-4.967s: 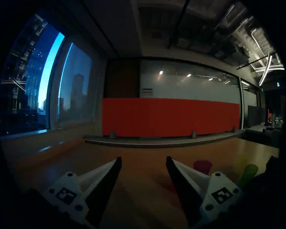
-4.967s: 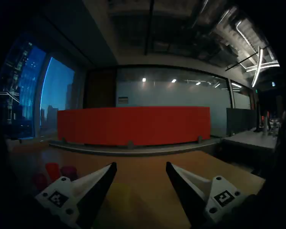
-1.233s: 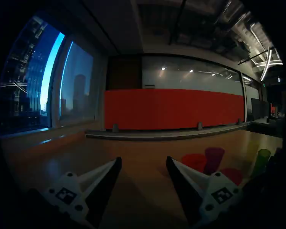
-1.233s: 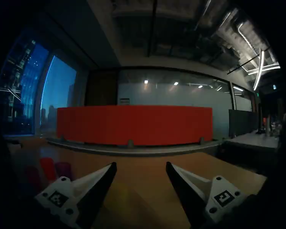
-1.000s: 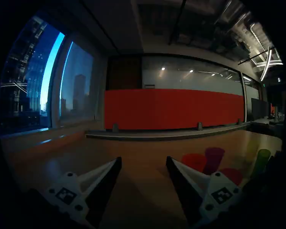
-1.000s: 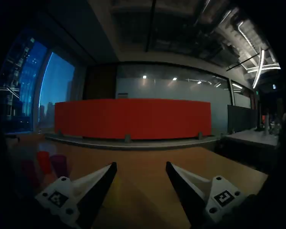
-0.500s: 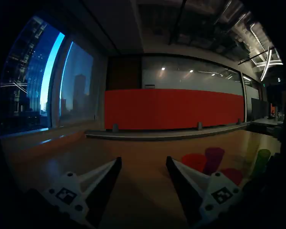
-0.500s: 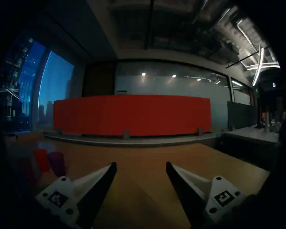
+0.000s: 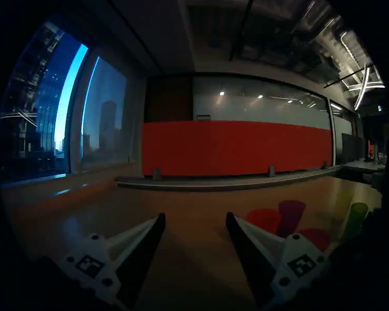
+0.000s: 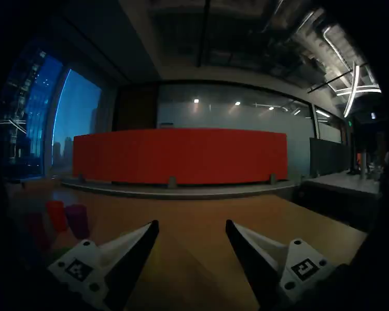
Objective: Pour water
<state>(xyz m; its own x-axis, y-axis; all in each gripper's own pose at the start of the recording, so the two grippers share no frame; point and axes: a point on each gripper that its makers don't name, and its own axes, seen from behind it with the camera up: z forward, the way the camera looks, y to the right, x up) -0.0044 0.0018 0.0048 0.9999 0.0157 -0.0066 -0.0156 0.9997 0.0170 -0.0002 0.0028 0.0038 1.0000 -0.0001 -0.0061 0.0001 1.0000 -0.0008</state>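
- The low red cup stands partly behind one finger of the left gripper, so its base is hidden.
- A second red cup is covered below by that finger's tagged block.
- The green cup fades into the dark edge, and its foot is lost.
- The cups are too dark to tell whether any holds water.
- In the right gripper view, a dim red cup blurs into shadow.
- The sign on the glass wall is too small to read.
- Things on the far desk are too small and dark to name.
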